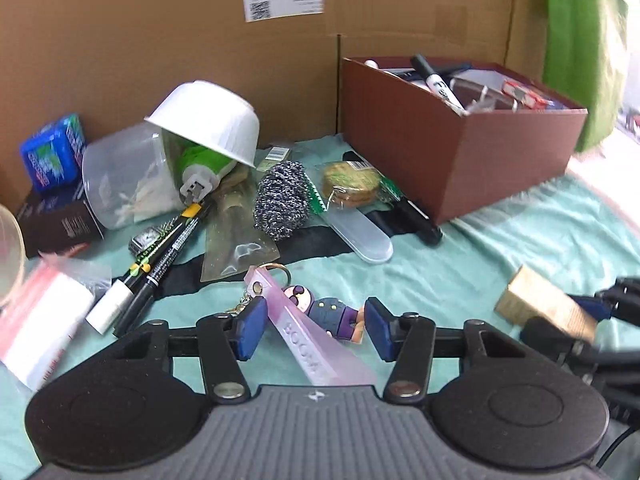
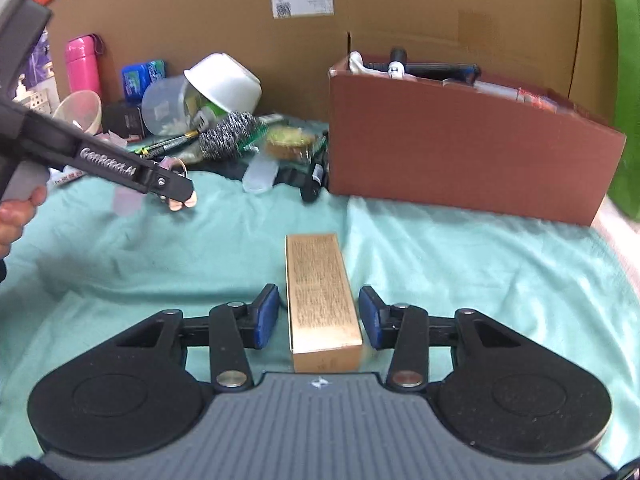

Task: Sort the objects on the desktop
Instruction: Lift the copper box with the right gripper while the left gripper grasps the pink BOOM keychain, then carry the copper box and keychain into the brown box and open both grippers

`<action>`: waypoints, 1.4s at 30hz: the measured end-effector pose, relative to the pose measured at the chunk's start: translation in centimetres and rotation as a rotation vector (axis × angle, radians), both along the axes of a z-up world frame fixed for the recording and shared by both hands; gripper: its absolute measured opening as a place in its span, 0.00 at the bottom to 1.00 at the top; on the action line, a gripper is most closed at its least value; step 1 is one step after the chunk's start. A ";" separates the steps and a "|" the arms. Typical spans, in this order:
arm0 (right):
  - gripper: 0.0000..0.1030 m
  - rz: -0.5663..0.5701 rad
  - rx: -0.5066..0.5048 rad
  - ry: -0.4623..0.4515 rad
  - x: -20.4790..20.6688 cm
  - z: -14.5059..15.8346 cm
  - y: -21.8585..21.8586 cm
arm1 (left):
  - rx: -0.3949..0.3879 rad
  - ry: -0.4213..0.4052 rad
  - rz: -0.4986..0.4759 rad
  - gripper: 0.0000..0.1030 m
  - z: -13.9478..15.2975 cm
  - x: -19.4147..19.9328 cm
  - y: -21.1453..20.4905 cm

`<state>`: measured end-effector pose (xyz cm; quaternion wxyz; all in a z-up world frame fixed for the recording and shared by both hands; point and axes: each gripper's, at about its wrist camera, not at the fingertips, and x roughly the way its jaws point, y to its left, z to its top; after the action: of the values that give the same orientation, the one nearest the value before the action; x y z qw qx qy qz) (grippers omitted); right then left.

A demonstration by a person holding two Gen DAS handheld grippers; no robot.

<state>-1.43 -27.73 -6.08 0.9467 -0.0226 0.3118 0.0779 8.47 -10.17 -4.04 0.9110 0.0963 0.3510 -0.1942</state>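
Left gripper (image 1: 312, 328) sits low over the teal cloth (image 1: 460, 280), jaws spread wide, blue pads (image 1: 250, 330) on either side of a keychain. Pink "BOOM" tag (image 1: 316, 340) runs diagonally through the gap, near the left pad; contact there cannot be confirmed. Purple figure charm (image 1: 332, 312) lies between the pads with its feet just beside the right pad. Nothing is clamped.

Right gripper (image 2: 319, 316) is also released, jaws wide, straddling a gold box (image 2: 320, 300) that lies lengthwise on the cloth, pointing away from the camera. Small gap shows on both sides of the box; pads (image 2: 266, 316) not pressing it. In the left wrist view the same box (image 1: 540, 304) appears at the right edge, blurred, with the right gripper's fingers around it.

Brown storage box (image 2: 460, 152) stands at back right against the cardboard wall (image 2: 240, 20), already holding markers and small packs. Clutter pile sits back left: tipped white bowl (image 1: 212, 120), steel scourer (image 1: 282, 200), clear pen case (image 1: 360, 236), black markers (image 1: 160, 272), blue tissue pack (image 1: 52, 156). Pink bottle (image 2: 83, 64) stands far left in the right wrist view.
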 end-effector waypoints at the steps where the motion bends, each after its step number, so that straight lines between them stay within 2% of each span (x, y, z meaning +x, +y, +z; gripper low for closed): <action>1: 0.29 0.002 0.003 -0.001 0.0 0.1 0.0 | -0.004 0.001 0.004 0.52 0.0 0.0 0.1; 2: 0.29 0.000 0.003 -0.004 -0.1 0.2 0.1 | -0.016 -0.002 0.008 0.46 0.2 -0.1 0.4; 3: 0.29 0.001 0.001 -0.010 -0.2 0.4 0.1 | -0.038 -0.013 0.003 0.27 0.6 -0.2 0.7; 4: 0.29 0.004 0.005 -0.017 -0.3 0.5 0.1 | -0.065 -0.013 -0.007 0.16 1.1 -0.4 0.9; 5: 0.29 0.006 0.010 -0.023 -0.4 0.6 0.0 | -0.081 -0.011 -0.012 0.00 1.4 -0.5 1.0; 12: 0.29 0.009 0.021 -0.048 -0.9 1.2 0.0 | -0.055 0.007 0.007 0.00 0.6 -0.5 0.9; 14: 0.29 0.007 0.024 -0.045 -0.8 1.1 -0.1 | -0.035 0.004 0.015 0.04 0.7 -0.9 0.8; 16: 0.29 0.008 0.026 -0.046 -0.7 1.0 -0.1 | -0.047 0.015 0.016 0.15 1.0 -1.1 1.1; 18: 0.29 0.009 0.029 -0.045 -0.7 0.9 -0.1 | -0.077 0.030 0.033 0.56 1.3 -1.3 1.7; 19: 0.29 0.009 0.031 -0.043 -0.7 0.9 -0.2 | -0.083 0.030 0.059 0.62 1.5 -1.4 2.1; 22: 0.29 0.009 0.034 -0.041 -0.7 0.7 -0.2 | -0.073 0.041 0.135 0.64 1.5 -1.3 3.0; 24: 0.29 0.009 0.037 -0.037 -0.5 0.6 -0.1 | -0.061 0.069 0.148 0.65 1.1 -0.9 3.0; 29: 0.29 0.012 0.038 -0.031 -0.4 0.3 0.3 | -0.048 0.120 0.116 0.65 0.3 1.0 1.2; 32: 0.29 0.012 0.042 -0.029 -0.5 0.4 0.1 | -0.048 0.111 0.127 0.67 0.3 2.5 0.2; 36: 0.29 0.011 0.038 -0.024 -0.4 0.2 0.2 | -0.067 0.119 0.122 0.65 0.1 3.9 -0.5; 42: 0.29 0.013 0.040 -0.008 -0.1 -0.1 0.1 | -0.033 0.083 0.083 0.62 -0.5 3.1 -1.0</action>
<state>-1.55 -27.67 -6.23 0.9476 -0.0061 0.3064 0.0902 11.58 -11.17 -4.58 0.9043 0.0583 0.3890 -0.1660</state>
